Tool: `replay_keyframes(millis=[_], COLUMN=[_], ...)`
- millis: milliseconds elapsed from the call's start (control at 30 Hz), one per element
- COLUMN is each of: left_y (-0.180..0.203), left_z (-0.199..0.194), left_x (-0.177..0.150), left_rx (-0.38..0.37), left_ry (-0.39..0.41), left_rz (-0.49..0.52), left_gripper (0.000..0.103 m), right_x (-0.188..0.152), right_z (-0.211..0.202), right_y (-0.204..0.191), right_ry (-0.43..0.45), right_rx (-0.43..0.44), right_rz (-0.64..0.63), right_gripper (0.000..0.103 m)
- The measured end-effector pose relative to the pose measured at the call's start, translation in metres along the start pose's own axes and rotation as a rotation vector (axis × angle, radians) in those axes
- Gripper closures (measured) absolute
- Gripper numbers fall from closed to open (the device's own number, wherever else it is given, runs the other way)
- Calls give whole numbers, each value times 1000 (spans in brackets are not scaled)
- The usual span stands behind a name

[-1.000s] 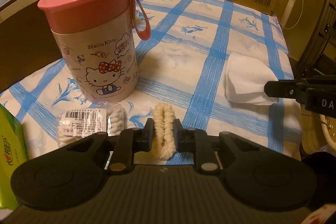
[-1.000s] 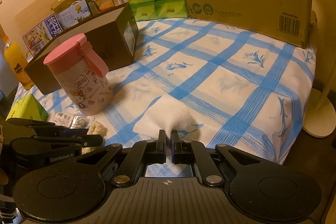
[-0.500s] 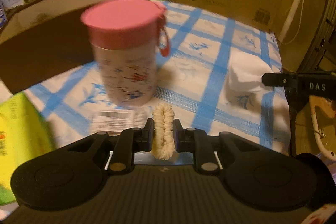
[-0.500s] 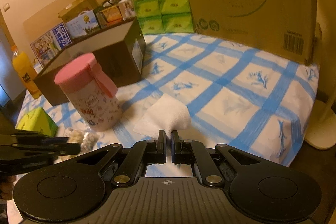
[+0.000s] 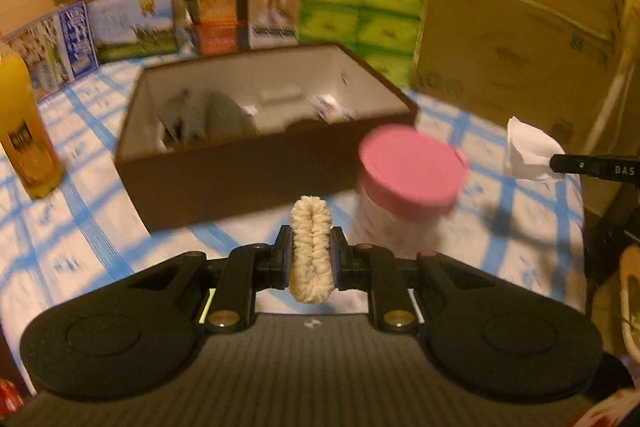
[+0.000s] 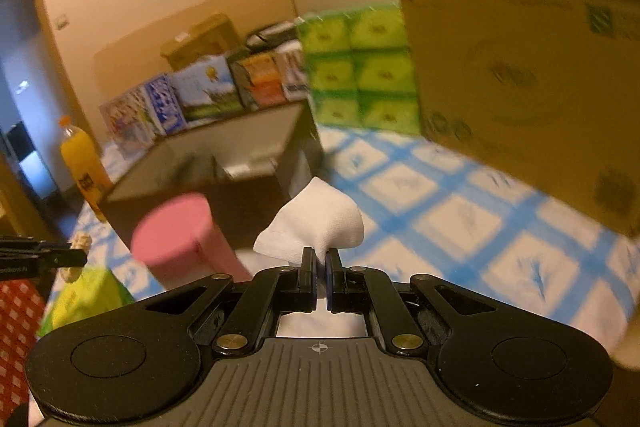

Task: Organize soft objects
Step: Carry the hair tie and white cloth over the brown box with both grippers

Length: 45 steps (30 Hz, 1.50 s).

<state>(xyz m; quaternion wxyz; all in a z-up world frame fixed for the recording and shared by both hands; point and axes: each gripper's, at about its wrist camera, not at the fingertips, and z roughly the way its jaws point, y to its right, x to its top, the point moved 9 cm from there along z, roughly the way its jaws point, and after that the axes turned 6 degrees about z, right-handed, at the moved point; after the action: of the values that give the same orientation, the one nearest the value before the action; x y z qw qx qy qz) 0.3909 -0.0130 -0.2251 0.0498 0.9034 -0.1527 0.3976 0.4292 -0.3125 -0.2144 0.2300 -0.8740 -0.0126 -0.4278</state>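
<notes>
Left gripper (image 5: 311, 259) is pinching a cream scrunchie (image 5: 311, 250) while right gripper (image 6: 319, 264) is pinching a white cloth (image 6: 316, 223), both short of the open brown box (image 5: 264, 163), probably needing release inside.

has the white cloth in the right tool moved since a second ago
Yes. The white cloth, pinched in the right tool, lay on the blue-checked tablecloth a second ago; now it hangs lifted clear, in front of the brown box.
</notes>
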Motion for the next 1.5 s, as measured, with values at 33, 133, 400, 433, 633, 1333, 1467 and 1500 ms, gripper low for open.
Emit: replay_keyframes(millis=[33, 133, 400, 433, 633, 1333, 1467, 1500], left_y=[-8, -24, -55, -58, -69, -87, -86, -86], left_z=[-1, -1, 27, 34, 79, 202, 208, 208], left_x=[8, 32, 104, 111, 144, 168, 170, 172], left_rx=[10, 35, 64, 64, 26, 11, 9, 10], left_ry=[13, 44, 97, 98, 74, -27, -25, -20], left_rz=[1, 6, 40, 38, 19, 21, 17, 14], left_gripper=[86, 86, 86, 86, 85, 80, 64, 59], right_x=[9, 36, 87, 91, 105, 119, 113, 112], right_z=[4, 21, 93, 105, 174, 274, 270, 268], right_y=[-5, -19, -58, -63, -78, -76, -68, -67], right_ry=[7, 27, 26, 18, -50, -98, -112, -117], right_rx=[23, 82, 190, 197, 208, 167, 138, 136], right_rz=[-10, -49, -152, -161, -222, -208, -241, -244], right_gripper=[99, 99, 99, 99, 98, 57, 57, 56])
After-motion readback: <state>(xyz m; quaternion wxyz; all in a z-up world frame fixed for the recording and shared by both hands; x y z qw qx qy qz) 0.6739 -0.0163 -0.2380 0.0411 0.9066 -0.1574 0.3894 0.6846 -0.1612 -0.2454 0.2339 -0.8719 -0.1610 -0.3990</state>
